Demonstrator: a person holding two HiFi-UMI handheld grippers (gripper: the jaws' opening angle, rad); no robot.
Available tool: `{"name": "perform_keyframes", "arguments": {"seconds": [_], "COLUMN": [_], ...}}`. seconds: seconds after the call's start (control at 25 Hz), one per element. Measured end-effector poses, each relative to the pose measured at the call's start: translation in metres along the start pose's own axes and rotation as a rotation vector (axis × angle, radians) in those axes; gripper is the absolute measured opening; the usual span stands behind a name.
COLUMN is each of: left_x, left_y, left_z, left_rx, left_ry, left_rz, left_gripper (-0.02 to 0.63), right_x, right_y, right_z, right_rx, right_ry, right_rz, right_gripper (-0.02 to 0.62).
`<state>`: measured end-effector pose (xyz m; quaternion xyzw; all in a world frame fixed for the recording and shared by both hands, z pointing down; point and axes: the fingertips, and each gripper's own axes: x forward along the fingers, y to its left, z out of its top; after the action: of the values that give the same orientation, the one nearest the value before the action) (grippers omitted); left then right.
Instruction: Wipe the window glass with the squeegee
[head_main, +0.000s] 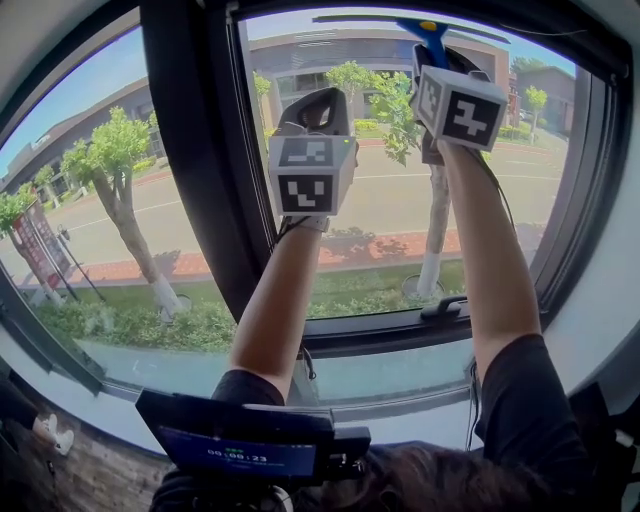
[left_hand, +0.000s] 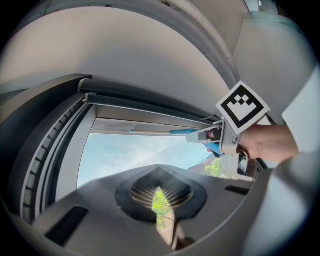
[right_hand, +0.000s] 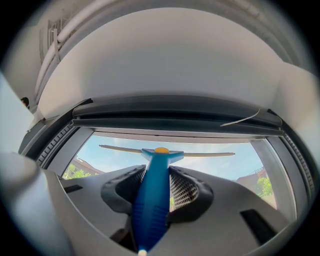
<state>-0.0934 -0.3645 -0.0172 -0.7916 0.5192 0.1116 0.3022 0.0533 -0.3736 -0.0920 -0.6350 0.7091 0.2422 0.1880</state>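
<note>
Ahead of right gripper (right_hand: 156, 187), squeegee (right_hand: 161, 156) handle pinched between jaws. Blade sits just beyond tips, up at top edge of glass (right_hand: 220, 167), likely set for downward pull. Contact with pane unclear. Left gripper (left_hand: 161, 197) pressed almost together, nothing in it. Raised beside right one, probably idle, clear of stroke path.

Hard daylight comes thru the window glass (head_main: 370, 200); street outside is bright, w/ crisp tree shadows on the pavement. Indoors is backlit: window frame (head_main: 190, 150) reads near black, head view's lower edge dim. Heavy fisheye in all 3 views, straight lines bow; black vignette round both gripper views. Left gripper (left_hand: 160, 200) body & squeegee (right_hand: 152, 200) handle soft, close to lens.
</note>
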Motion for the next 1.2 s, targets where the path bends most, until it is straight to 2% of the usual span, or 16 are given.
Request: {"name": "perform_keyframes", "arguments": {"seconds": [0.92,1.2], "left_x": [-0.034,-0.036], "left_y": [-0.029,-0.038], "left_z": [-0.070,-0.075], "left_rx": [-0.056,-0.059], "left_ry": [0.119,0.126], "left_rz": [-0.037,-0.033], "left_gripper": [0.002,0.002], "right_x": [-0.043,-0.052], "right_y": [0.010,0.002], "right_z": [-0.050,-0.069], "right_rx": [0.005,0.020], "right_ry": [0.019,0.030], "right_rz": [0.009,0.001], "right_gripper": [0.141,0.141]}}
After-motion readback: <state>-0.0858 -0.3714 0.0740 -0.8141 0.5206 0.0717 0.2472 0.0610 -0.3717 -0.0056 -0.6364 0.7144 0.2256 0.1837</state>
